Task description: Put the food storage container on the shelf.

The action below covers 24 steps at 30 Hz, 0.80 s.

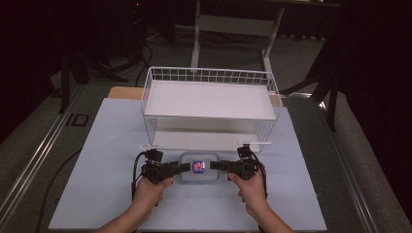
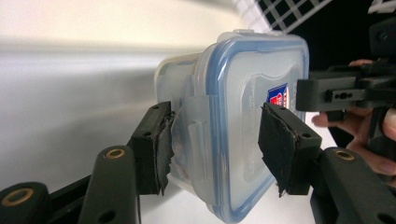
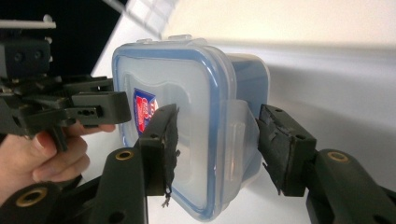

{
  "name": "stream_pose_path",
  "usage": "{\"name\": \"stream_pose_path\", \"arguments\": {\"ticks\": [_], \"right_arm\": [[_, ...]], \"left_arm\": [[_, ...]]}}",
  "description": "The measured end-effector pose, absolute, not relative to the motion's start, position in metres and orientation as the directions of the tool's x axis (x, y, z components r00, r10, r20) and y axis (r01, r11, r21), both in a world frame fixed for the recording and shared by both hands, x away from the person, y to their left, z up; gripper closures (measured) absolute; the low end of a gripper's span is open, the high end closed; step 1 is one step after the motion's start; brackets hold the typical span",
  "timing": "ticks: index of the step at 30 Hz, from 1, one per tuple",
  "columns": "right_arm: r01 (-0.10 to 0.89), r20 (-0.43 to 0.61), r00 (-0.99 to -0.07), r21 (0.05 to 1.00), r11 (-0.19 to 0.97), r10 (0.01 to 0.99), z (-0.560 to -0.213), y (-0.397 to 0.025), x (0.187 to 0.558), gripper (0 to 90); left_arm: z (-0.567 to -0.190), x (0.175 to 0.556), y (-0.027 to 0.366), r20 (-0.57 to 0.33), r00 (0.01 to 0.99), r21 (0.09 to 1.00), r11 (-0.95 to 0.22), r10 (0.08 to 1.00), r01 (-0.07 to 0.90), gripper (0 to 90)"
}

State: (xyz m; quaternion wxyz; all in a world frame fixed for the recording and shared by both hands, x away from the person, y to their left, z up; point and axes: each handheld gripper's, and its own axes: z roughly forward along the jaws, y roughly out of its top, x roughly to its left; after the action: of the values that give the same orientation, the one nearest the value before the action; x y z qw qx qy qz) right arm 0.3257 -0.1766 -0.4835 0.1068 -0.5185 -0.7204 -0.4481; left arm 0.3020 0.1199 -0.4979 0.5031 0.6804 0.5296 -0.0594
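Note:
A clear plastic food box (image 1: 198, 167) with a blue-sealed lid and a red and blue label lies on the pale table, just in front of the wire basket. My left gripper (image 1: 187, 167) is at its left end and my right gripper (image 1: 214, 166) at its right end. In the left gripper view the open jaws (image 2: 217, 140) straddle the box (image 2: 243, 93) at its latch flap, one pad touching the flap. In the right gripper view the open jaws (image 3: 217, 140) straddle the opposite flap of the box (image 3: 187, 84), with a small gap at the outer pad.
A white wire basket (image 1: 209, 75) with a white shelf on top stands at the back of the table (image 1: 107, 145), close behind the box. Bare table surface lies to the left, right and front. Each gripper view also shows the other hand's gripper (image 2: 336, 93) (image 3: 98, 107) across the lid.

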Motion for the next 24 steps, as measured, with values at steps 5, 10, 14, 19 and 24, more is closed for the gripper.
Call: {"name": "stream_pose_path", "arguments": {"ticks": [5, 10, 14, 19, 24], "right_arm": [[0.828, 0.612, -0.437, 0.559, 0.03, 0.66, -0.482, -0.179, 0.341, 48.8], [0.821, 0.614, -0.439, 0.571, 0.015, 0.656, -0.489, -0.183, 0.355, 48.8], [0.804, 0.618, -0.441, 0.594, -0.019, 0.65, -0.496, -0.185, 0.367, 48.7], [0.796, 0.608, -0.443, 0.605, -0.024, 0.658, -0.499, -0.185, 0.378, 48.7], [0.767, 0.566, -0.462, 0.641, -0.013, 0.683, -0.505, -0.181, 0.386, 48.7]], "left_arm": [[-0.494, 0.322, 0.116, -0.59, 0.448, 0.638, 0.049, 0.672, 0.769, 46.4], [-0.497, 0.34, 0.11, -0.541, 0.476, 0.685, 0.034, 0.693, 0.728, 46.1], [-0.501, 0.351, 0.108, -0.536, 0.477, 0.71, 0.066, 0.696, 0.701, 45.8], [-0.508, 0.364, 0.107, -0.529, 0.477, 0.718, 0.07, 0.702, 0.693, 45.5], [-0.519, 0.374, 0.108, -0.522, 0.496, 0.734, 0.07, 0.694, 0.675, 44.7]]}}
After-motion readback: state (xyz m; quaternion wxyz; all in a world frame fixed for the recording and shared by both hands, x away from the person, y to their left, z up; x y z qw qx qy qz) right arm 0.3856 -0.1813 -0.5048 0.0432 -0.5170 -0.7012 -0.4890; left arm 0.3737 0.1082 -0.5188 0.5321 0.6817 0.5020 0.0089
